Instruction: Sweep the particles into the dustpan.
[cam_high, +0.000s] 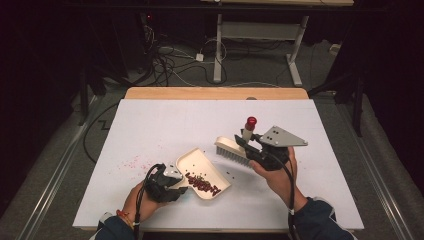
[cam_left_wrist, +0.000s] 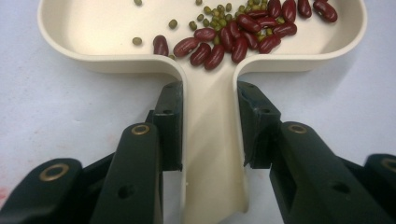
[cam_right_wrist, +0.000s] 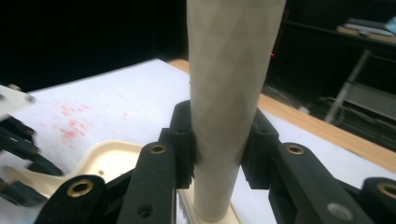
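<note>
- High view: on the white worktop (cam_high: 150, 125), the left hand-held gripper (cam_high: 172, 186) pinches the handle of a cream dustpan (cam_high: 197, 162) holding red beans (cam_high: 202, 185). The right hand-held gripper (cam_high: 245, 142) holds a brush (cam_high: 231, 150) just beside the pan.
- Left gripper view: jaws pressed on the dustpan handle (cam_left_wrist: 210, 154); red and small green beans (cam_left_wrist: 212, 30) lie inside.
- Right gripper view: jaws clamp the upright brush handle (cam_right_wrist: 229, 93).

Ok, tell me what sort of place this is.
Probably a lab or data-recording workspace: a white-covered table in a dark room, loose cables on the floor, and a desk frame behind.
</note>
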